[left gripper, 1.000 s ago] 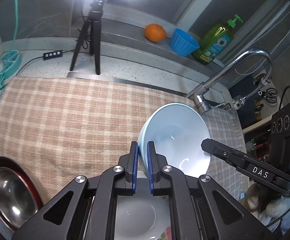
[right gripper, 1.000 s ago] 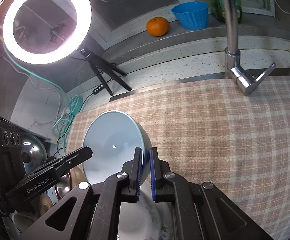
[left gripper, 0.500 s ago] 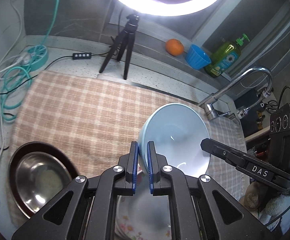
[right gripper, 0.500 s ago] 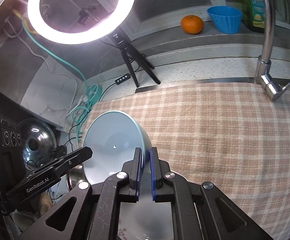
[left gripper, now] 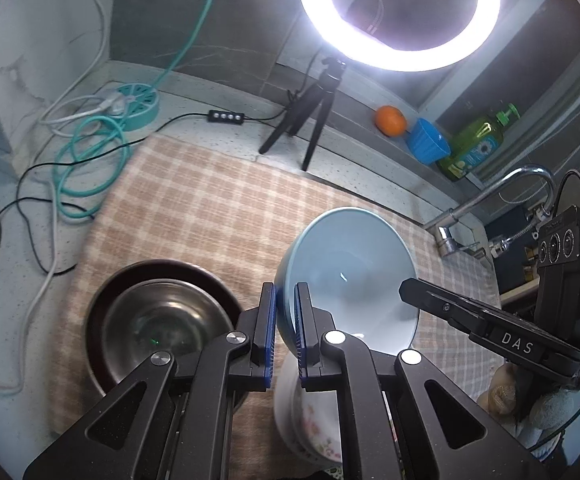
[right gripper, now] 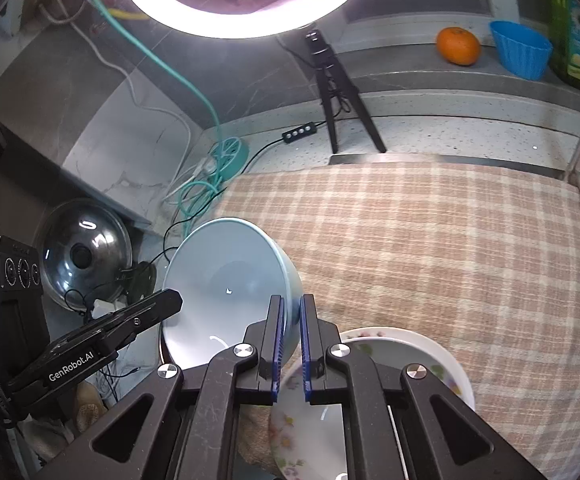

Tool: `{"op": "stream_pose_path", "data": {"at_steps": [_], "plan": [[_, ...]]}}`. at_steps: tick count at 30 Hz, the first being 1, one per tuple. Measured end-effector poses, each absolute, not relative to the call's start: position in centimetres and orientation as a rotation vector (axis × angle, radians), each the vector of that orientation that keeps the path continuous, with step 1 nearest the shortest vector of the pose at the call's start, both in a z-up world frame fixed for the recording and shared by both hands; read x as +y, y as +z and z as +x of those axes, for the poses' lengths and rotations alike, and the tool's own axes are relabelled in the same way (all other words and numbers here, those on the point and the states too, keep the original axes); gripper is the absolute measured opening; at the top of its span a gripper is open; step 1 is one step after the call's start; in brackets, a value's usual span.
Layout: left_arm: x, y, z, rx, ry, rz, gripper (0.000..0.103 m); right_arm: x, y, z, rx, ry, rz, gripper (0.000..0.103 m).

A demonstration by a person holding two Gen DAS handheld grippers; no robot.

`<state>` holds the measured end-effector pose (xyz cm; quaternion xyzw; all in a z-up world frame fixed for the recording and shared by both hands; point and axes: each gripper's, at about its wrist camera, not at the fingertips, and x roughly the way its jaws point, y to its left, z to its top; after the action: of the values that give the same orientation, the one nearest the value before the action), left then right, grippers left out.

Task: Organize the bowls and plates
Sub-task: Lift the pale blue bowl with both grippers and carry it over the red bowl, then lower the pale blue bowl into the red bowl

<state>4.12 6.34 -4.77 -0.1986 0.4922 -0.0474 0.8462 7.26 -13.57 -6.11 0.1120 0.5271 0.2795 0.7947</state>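
Observation:
A pale blue bowl hangs in the air between both grippers. My left gripper is shut on its left rim. My right gripper is shut on the opposite rim of the same blue bowl. The right gripper's far fingers reach the bowl from the right in the left wrist view. Below the bowl lies a white floral plate, also low in the left wrist view as the floral plate. A steel bowl inside a dark red dish sits on the checked cloth to the left.
A ring light on a small tripod stands at the back of the counter. An orange, a blue cup and a green soap bottle line the ledge. A tap stands at the right. Cables lie left; a glass lid leans.
Both grippers have carried the blue bowl to the left over the cloth, keeping their hold. The steel bowl and the floral plate have come further into view beneath.

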Motion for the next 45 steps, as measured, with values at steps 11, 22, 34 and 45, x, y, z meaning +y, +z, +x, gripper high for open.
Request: {"op": "stream_pose_path", "data": {"at_steps": [11,22,34,45], "plan": [[10.3,-5.1,1.8,1.034,-0.019,-0.455,0.007,-8.4,-6.5,6.7,1.153,0.676,0.174,0.007],[13.3,-6.6,0.1,1.055,0.049,-0.484,0.007,-4.4,-9.2,6.1,1.227,0.711,0.123,0.007],[14.8,-8.8,-0.3,1.096,0.073,-0.516,0.007,-2.3,-11.2,6.1,1.277,0.71,0.076,0.007],[15.3,-9.7,-0.5,1.124,0.086,-0.531,0.007,-1.4,-12.3,6.0,1.308,0.712,0.046,0.007]]}}
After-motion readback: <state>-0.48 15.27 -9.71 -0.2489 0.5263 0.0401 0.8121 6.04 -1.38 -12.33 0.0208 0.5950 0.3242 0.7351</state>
